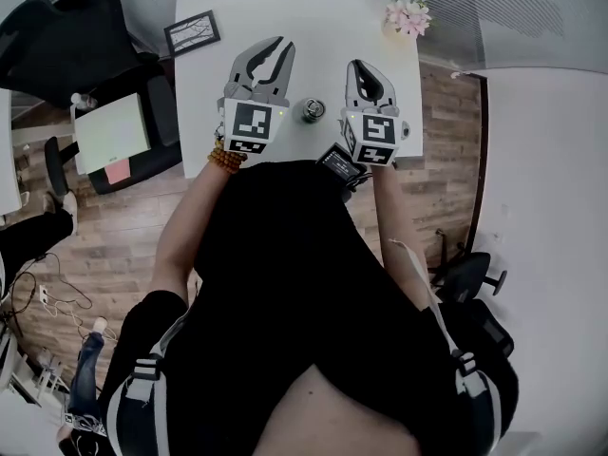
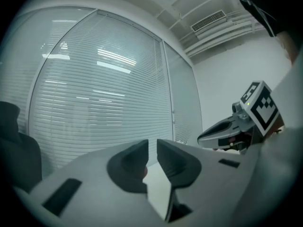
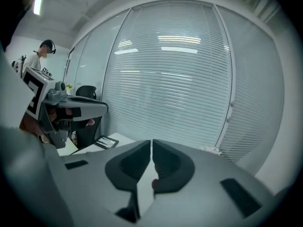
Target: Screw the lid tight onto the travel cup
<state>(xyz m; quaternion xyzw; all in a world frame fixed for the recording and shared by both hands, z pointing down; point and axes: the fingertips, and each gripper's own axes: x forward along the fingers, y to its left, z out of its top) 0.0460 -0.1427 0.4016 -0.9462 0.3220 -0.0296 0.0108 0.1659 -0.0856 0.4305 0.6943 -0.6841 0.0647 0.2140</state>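
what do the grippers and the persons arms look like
Both the left gripper and right gripper are grey with dark pads, each with a white cube of black square markers. The person wears a black top and a brown bead bracelet.

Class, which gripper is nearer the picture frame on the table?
Left. The left gripper is beside the picture frame, to its right in the head view; the right gripper is farther right, past the cup.

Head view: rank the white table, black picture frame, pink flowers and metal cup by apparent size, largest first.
Largest: white rectangular table.
Next: black-framed picture and pink flower bunch, too alike to rank.
Smallest: small round metal cup.
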